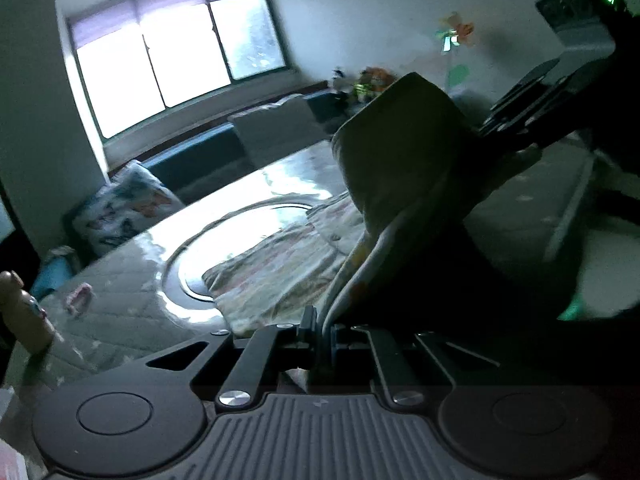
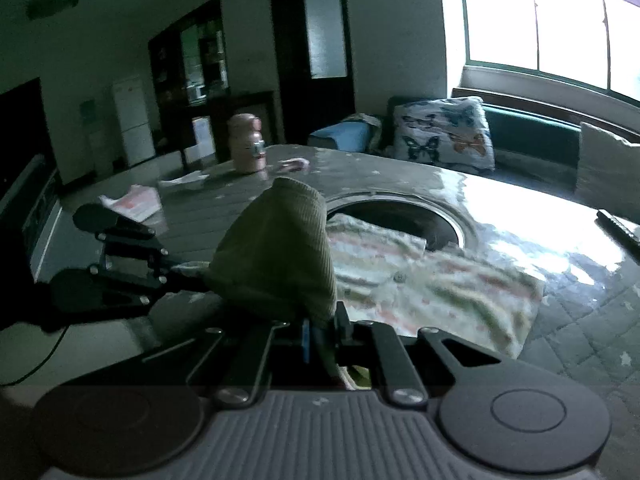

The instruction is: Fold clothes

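Left gripper (image 1: 322, 334) is clamped on the olive cloth (image 1: 404, 152); right gripper (image 2: 322, 332) is clamped on the same cloth (image 2: 276, 248), which rises as a peak between them. A striped garment (image 2: 432, 280) lies flat on the table (image 2: 592, 320), its 11 o'clock edge overlapping the round recess (image 2: 452, 220). A pink bottle (image 2: 247, 144) stands upright at 11 o'clock; contents cannot be determined.

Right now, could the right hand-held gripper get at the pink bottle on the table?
Probably not: the right hand-held gripper is shut on the olive garment, and the pink bottle stands far across the table.
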### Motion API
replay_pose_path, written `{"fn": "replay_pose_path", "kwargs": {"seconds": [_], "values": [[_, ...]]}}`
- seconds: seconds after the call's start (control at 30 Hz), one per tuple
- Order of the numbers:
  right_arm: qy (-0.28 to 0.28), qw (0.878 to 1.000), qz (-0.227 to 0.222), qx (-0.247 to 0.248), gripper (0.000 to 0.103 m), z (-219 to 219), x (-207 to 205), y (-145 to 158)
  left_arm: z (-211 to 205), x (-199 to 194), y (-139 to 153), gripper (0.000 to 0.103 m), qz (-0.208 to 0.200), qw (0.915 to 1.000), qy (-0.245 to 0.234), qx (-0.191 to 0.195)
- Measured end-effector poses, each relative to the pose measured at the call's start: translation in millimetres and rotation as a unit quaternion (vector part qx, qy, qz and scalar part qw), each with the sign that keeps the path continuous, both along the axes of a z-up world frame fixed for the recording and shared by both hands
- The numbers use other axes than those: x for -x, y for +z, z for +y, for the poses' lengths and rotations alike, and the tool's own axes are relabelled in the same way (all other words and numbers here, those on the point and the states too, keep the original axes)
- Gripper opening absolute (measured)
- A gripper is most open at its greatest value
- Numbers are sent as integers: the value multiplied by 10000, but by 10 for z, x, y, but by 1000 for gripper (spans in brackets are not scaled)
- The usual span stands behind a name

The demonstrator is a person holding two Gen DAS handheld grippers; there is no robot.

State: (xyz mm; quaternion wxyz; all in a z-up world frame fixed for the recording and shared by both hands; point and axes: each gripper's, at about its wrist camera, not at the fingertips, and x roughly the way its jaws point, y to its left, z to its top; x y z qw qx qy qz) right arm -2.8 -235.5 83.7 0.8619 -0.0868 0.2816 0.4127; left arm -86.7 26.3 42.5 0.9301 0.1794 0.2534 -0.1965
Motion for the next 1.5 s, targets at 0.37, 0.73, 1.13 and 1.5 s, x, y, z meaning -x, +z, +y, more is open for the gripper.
{"fn": "replay_pose_path", "kwargs": {"seconds": [0.37,0.73,1.13,1.5], "values": [[25,10000,56,-60,8,-74,-61,257,98,-331,281,7,149,9986,-28,514],[-240,9991,340,110,8,147,-1083,-28,87,-1336,-27,8,783,9945,457,517],[-1070,9939,265,105,23,263,-1582,-624,206,-1941,-470,38,1221,9816,1382,485],[-1193,9929,-4,-32,32,76,-1092,-609,298,-1819,-328,39,937,9759,1813,771]]}}
